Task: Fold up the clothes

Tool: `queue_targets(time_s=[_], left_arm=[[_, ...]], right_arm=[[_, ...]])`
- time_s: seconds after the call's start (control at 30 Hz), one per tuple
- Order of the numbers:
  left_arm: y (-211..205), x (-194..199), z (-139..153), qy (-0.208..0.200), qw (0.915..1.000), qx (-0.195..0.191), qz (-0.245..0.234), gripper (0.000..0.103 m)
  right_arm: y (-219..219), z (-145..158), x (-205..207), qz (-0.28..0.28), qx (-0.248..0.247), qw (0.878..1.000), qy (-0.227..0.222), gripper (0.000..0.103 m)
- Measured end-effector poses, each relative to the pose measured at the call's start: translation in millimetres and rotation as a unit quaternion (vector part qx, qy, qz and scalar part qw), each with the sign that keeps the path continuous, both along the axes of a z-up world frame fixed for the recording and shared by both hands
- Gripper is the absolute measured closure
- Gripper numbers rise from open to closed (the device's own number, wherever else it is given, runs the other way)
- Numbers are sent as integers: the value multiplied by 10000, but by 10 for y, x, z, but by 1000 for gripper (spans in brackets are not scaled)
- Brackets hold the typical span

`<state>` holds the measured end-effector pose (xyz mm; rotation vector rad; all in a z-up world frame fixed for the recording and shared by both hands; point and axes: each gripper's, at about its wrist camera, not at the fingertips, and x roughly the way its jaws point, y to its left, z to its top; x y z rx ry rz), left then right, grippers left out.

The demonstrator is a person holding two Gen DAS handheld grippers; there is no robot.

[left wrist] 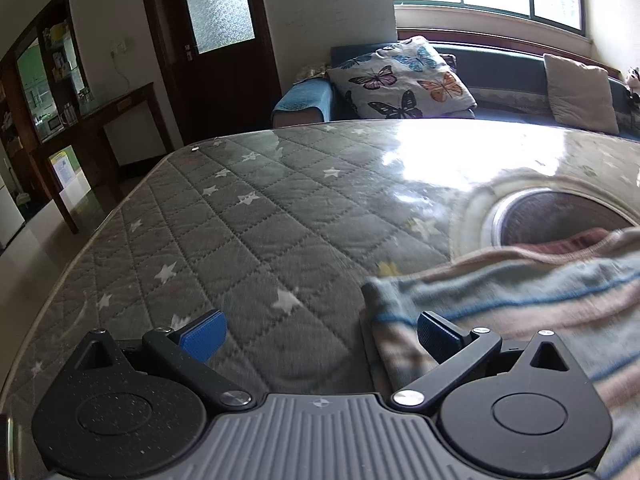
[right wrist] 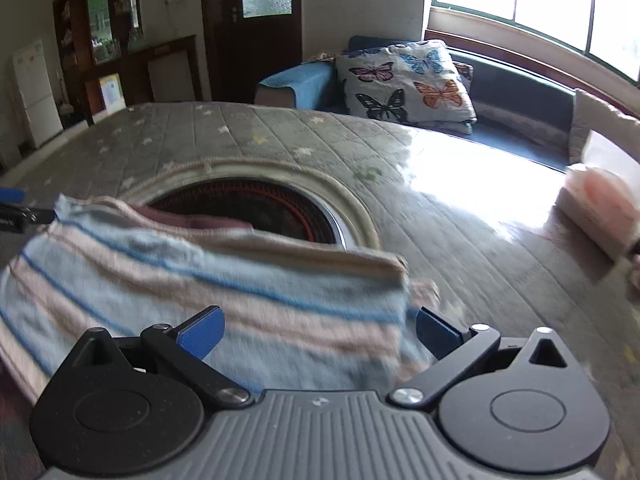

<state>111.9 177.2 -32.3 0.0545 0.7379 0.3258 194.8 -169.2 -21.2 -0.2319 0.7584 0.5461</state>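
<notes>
- The left gripper (left wrist: 318, 334) has its blue-padded fingers (left wrist: 204, 336) spread wide with nothing between them, just bare table cover underneath.
- The right gripper (right wrist: 318, 334) is spread wide too. The cloth sits under and between its fingers, but they aren't pinching it.
- The thing being folded is a striped terry cloth in pale blue, pink-beige and thin blue lines (right wrist: 192, 280). It lies folded over in a soft bundle, with a darker maroon layer peeking out at the top edge.
- It's blurry in both views, so can't tell exactly how many layers there are.
- From the left wrist view the same cloth (left wrist: 520, 300) sits off to the right, with its corner just beside the left gripper's right-hand finger.
- It all rests on a grey quilted star-print table cover under a shiny clear sheet (left wrist: 248, 216).
- Right behind the cloth is a round dark burner-looking inset with a pale ring around it (right wrist: 256, 204).
- Beyond the table there's a dark blue sofa with a butterfly-print cushion (right wrist: 404, 80), under a bright window.
- A pinkish pale bundle (right wrist: 600, 204) sits at the far right of the table, too blurred to identify.
</notes>
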Motion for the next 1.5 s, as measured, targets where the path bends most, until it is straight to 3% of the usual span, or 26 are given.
queue_targets(time_s=[0.2,0.33,0.57,0.87,0.97,1.17,1.5], left_arm=[[-118,-186,-67,22,9998,222,2,0],[-169,-244,-67,-4,9993,366,42,0],[-255,-361,38,-147,9997,195,64,0],[-699,-421,118,-198,9985,-45,-512,0],[-969,-424,173,-260,9956,-188,-884,0],[-1700,-438,194,-243,9786,-416,-1998,2],[-2893,-427,120,-248,9301,-408,-3641,20]], right_arm=[[-321,-61,-325,-287,45,9996,72,1],[-479,-131,-412,-479,123,9985,232,12],[-572,-58,-298,-638,570,9955,413,27],[-586,-97,-92,-898,752,9911,632,50],[-584,-96,-20,-879,782,9907,687,52],[-660,-55,96,-861,925,9887,804,52],[-815,7,157,-664,883,9908,786,50]])
